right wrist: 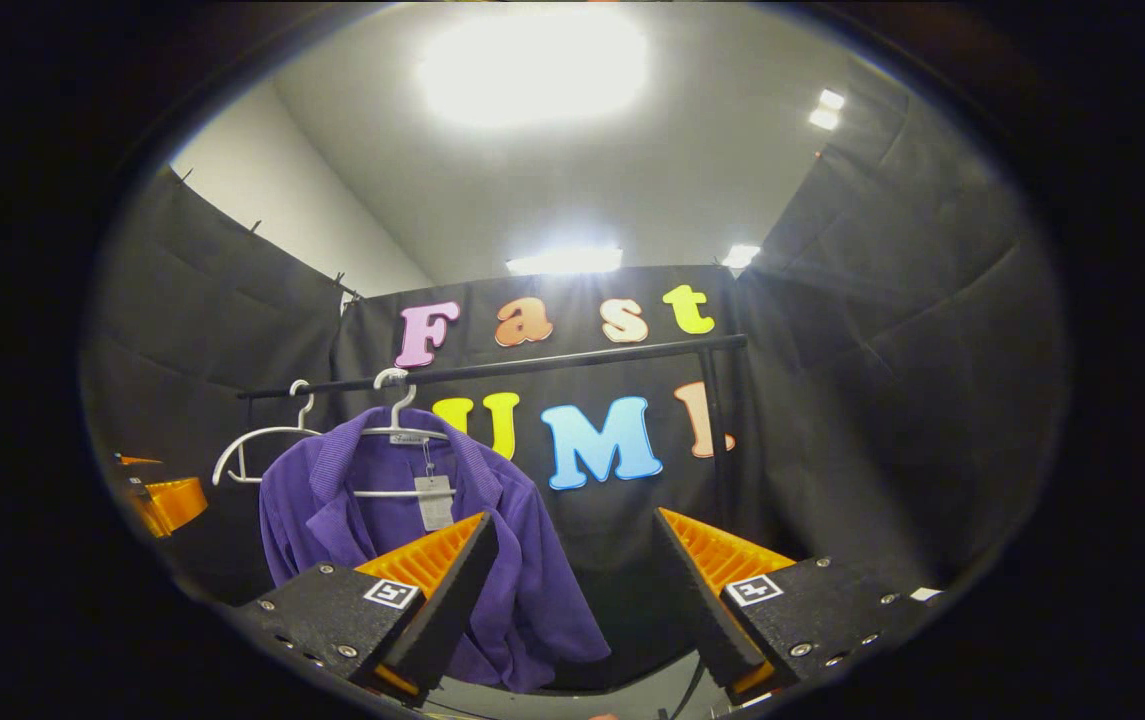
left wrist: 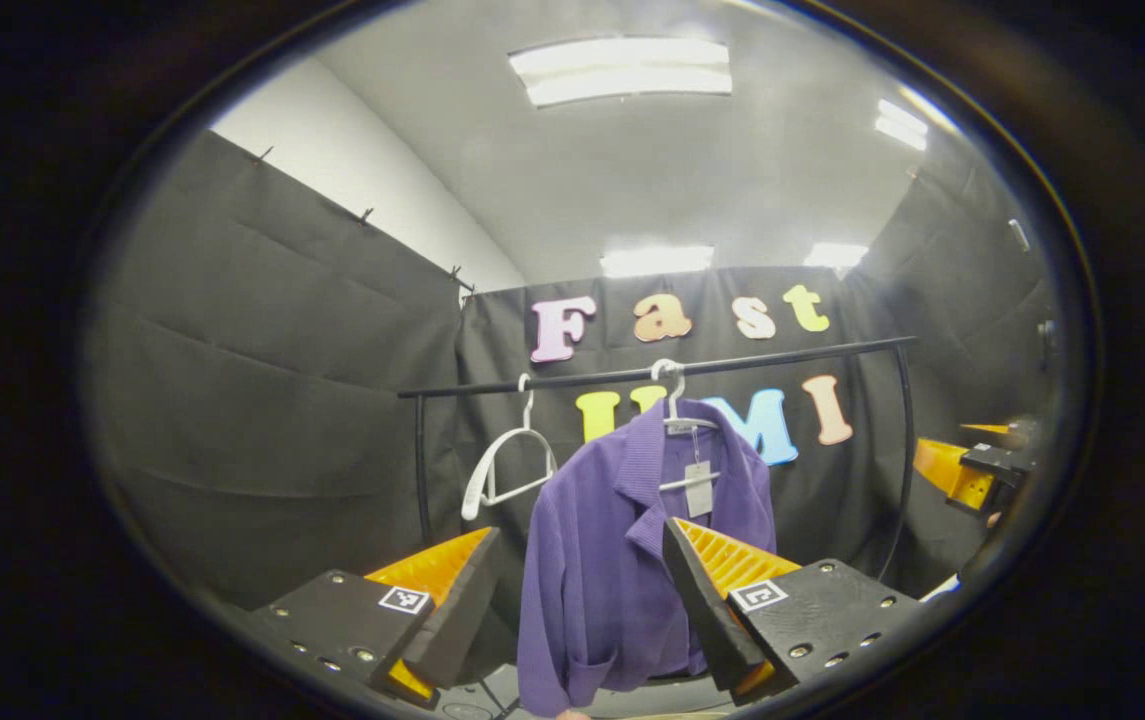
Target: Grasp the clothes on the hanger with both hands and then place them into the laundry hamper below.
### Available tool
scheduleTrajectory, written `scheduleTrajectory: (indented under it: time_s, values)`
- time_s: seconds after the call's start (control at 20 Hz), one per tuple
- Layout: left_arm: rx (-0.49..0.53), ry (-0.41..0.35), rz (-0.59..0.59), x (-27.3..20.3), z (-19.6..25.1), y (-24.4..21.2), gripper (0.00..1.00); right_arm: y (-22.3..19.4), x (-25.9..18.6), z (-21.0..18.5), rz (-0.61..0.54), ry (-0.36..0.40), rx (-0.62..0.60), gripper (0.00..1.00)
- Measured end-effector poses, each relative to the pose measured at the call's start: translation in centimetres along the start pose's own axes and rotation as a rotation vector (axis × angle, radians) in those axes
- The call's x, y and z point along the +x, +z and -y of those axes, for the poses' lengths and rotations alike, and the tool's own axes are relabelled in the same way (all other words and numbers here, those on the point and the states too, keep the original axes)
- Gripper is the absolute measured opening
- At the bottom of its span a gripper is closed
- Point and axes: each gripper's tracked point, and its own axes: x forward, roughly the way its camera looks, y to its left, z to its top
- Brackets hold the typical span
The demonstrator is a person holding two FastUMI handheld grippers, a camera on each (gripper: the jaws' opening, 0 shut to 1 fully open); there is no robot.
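Both tongs spread wide and gripping nothing, left tongs (left wrist: 577, 600) and right tongs (right wrist: 572, 590) facing the purple jacket (left wrist: 612, 560), which hangs on its white hanger (left wrist: 677, 420) from the black rail (left wrist: 652, 372), beside an empty hanger (left wrist: 507, 465).

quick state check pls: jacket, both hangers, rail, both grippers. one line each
purple jacket: hanging on its hanger, front open, tag dangling at the collar, not gripped
jacket's hanger: hooked on the rail, loaded
spare white hanger: hooked on the rail, bare, tilted
rail: in place, carrying both hangers
left gripper: jaws open, short of the jacket
right gripper: jaws open, nothing between them
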Motion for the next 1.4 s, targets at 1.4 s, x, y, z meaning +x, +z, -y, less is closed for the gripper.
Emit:
scheduleTrajectory:
  time_s: [1.4]
  values:
    - [-0.049,0.18,-0.148,17.9,4.2,-10.4,0.92,-10.7,21.4,-10.3,-0.163,0.304,0.102,0.95]
